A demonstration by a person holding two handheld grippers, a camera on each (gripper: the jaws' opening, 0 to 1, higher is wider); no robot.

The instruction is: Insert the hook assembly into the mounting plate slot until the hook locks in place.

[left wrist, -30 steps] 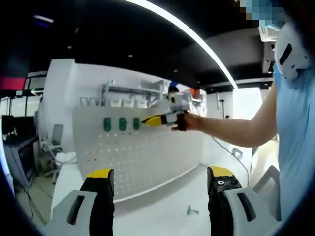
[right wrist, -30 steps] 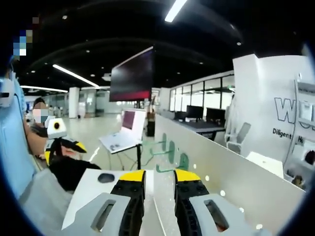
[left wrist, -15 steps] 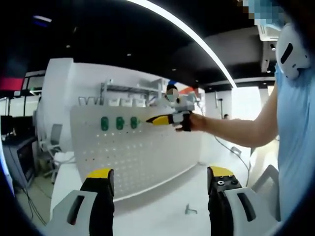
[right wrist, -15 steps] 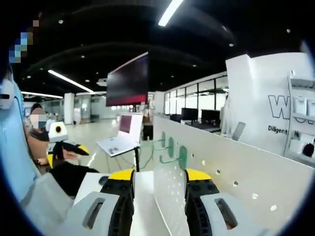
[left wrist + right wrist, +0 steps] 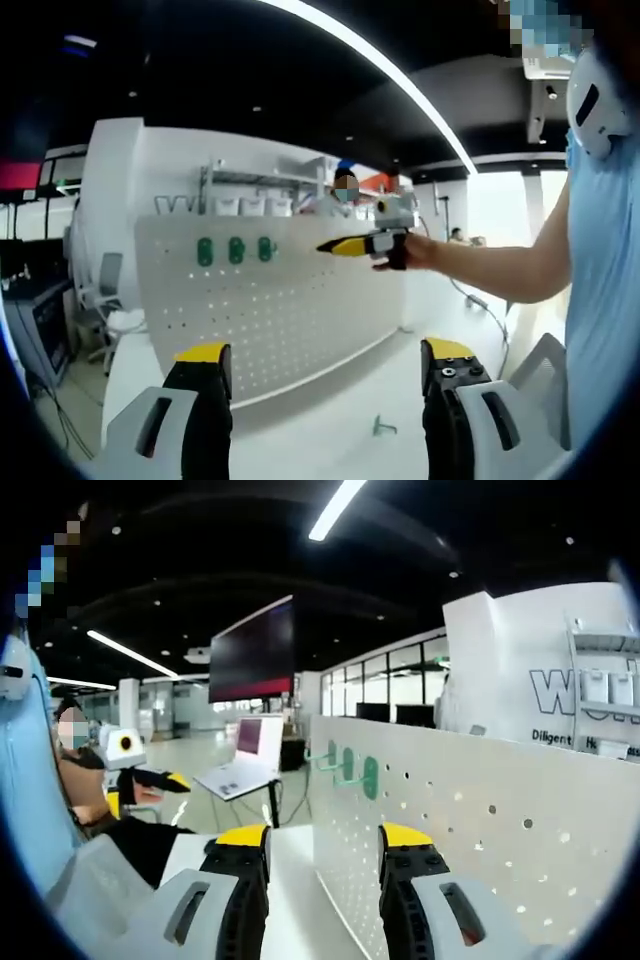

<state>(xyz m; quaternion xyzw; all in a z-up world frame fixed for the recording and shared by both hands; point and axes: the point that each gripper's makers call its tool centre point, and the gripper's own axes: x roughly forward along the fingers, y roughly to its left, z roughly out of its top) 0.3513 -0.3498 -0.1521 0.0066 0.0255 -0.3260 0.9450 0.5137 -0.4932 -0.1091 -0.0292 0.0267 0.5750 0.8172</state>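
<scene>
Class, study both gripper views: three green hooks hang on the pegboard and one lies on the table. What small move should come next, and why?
Probably lower the left gripper toward the loose green hook on the white table and close on it. Both grippers are open and hold nothing, the right gripper sits beside the pegboard near the three mounted hooks, and the loose hook lies between the left jaws.
</scene>
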